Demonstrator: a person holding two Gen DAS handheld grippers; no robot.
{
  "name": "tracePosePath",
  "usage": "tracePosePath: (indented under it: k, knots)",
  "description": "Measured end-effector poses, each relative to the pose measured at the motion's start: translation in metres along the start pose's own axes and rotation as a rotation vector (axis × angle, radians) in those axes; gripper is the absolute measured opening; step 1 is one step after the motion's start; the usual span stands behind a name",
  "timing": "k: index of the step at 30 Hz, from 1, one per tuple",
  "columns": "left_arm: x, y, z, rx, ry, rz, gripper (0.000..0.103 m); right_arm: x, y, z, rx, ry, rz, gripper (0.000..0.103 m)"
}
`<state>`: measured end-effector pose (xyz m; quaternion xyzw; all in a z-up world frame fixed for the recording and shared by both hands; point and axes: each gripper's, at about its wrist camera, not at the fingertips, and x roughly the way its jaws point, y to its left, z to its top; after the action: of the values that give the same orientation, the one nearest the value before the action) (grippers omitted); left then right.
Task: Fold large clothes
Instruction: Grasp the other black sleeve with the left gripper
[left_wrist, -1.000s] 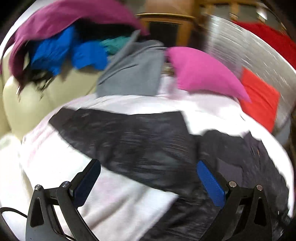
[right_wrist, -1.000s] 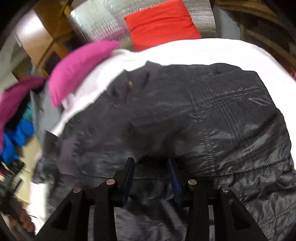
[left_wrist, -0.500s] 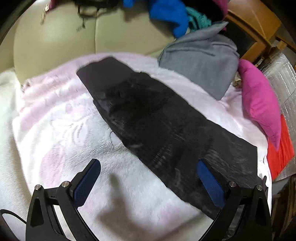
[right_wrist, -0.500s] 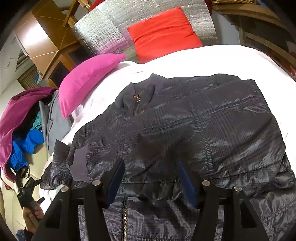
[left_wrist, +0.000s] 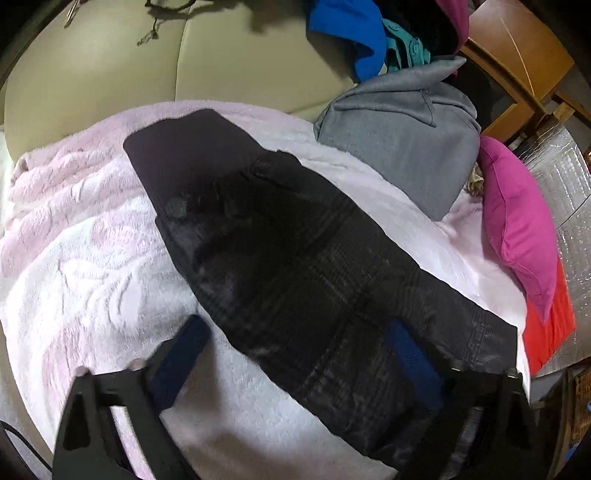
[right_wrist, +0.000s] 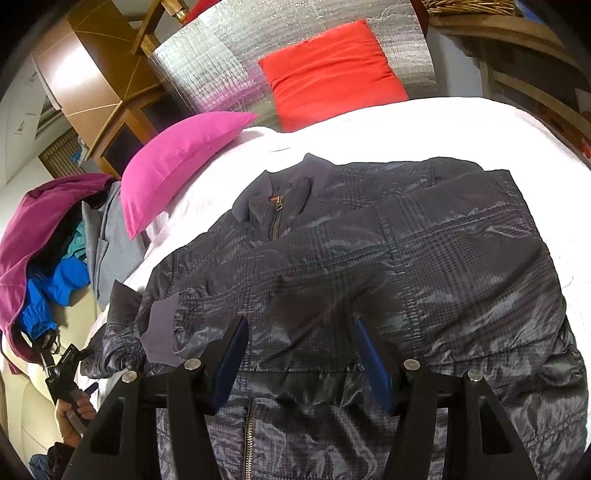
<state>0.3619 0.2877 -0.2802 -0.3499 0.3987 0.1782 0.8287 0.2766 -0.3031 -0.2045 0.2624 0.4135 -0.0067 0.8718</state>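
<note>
A dark checked padded jacket lies front up on the pale pink blanket, zipped, collar toward the far pillows. Both sleeves are folded across its chest. In the left wrist view the jacket runs as a dark band across the blanket, with a plain dark cuff at its far end. My left gripper is open and empty, just above the jacket. My right gripper is open and empty over the jacket's lower chest. The left gripper also shows in the right wrist view, at the jacket's left side.
A magenta pillow and a red pillow lean on a silver foil panel. A grey garment and a heap of blue, teal and purple clothes lie on the cream sofa. Wooden furniture stands behind.
My right gripper has let go of the jacket, opened and pulled back above it. My left gripper swung over the jacket's left side. The jacket now lies still and flat.
</note>
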Motion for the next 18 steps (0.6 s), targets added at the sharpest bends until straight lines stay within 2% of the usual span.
tracePosePath:
  k: [1,2,4,5,6,7,10,13,18]
  knots:
    - [0.001,0.0,0.001,0.007,-0.01,0.016,0.076,-0.001,-0.001,0.0,-0.001,-0.001,0.0,0.064]
    - [0.001,0.001,0.001,0.011,-0.016,0.027,0.071,-0.001,-0.001,0.0,-0.001,-0.002,-0.001,0.064]
    - [0.001,0.002,0.002,0.017,-0.032,0.051,0.046,-0.002,-0.003,0.0,0.004,-0.004,-0.001,0.064]
    - [0.001,0.003,0.004,0.017,-0.039,0.05,0.041,-0.002,-0.004,0.0,0.006,-0.003,0.0,0.064]
    - [0.0,0.004,0.004,0.013,-0.042,0.04,0.028,-0.003,-0.005,0.0,0.007,-0.003,-0.001,0.064]
    - [-0.001,0.005,0.005,0.004,-0.043,0.027,0.02,-0.003,-0.005,0.0,0.006,-0.004,-0.004,0.064]
    - [-0.014,-0.002,0.006,0.004,-0.067,-0.007,0.012,-0.006,-0.007,0.001,0.004,-0.009,-0.008,0.064]
    - [-0.036,-0.028,0.003,0.082,-0.126,-0.041,0.01,-0.01,-0.01,0.002,0.012,-0.02,-0.01,0.064]
    - [-0.072,-0.078,-0.018,0.203,-0.175,-0.162,0.008,-0.017,-0.019,0.003,0.04,-0.036,-0.012,0.064]
